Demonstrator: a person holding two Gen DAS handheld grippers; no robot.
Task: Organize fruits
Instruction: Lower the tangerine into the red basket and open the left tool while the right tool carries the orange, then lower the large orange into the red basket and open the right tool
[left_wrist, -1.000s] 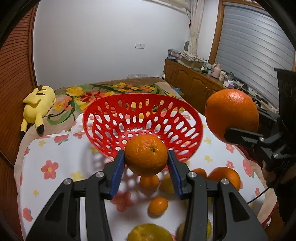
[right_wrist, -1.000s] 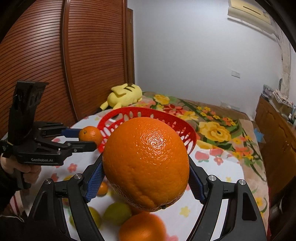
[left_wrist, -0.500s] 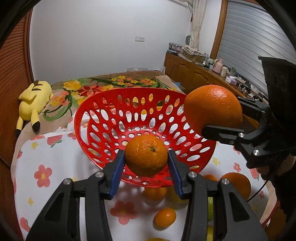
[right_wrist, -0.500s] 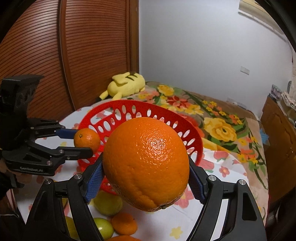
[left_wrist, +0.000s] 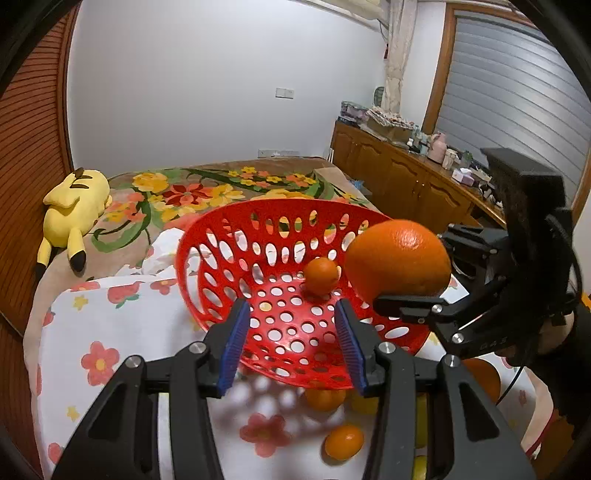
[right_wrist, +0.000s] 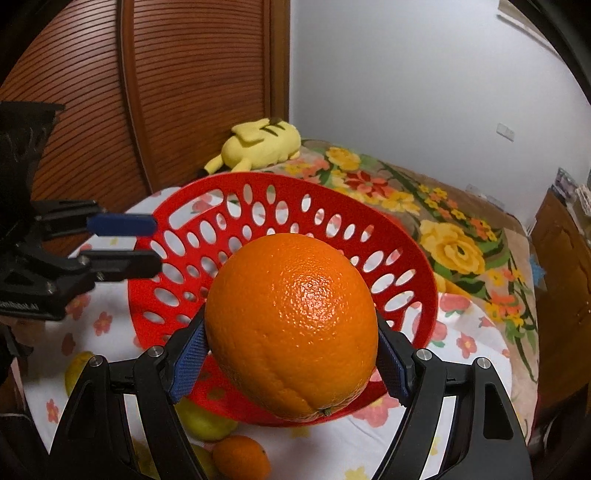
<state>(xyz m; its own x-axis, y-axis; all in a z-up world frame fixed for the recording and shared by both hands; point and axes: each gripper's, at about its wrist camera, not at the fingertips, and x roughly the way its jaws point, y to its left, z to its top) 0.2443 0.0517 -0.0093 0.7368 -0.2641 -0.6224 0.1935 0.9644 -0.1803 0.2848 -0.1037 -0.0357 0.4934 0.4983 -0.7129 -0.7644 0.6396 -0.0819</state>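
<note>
mandarin (left_wrist: 321, 275) in basket (left_wrist: 229, 225), loose fruit (left_wrist: 343, 446) before basket

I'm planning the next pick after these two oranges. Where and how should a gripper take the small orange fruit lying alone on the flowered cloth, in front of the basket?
Grip the small orange fruit across its shorter middle, coming from above. It is slightly oval, lies on the cloth with open space around it, and the red basket rim overhangs behind, so a top approach looks clearest.

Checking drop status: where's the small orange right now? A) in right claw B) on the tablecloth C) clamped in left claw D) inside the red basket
D: the small orange sits inside the red basket, while the left claw is open and empty.
</note>
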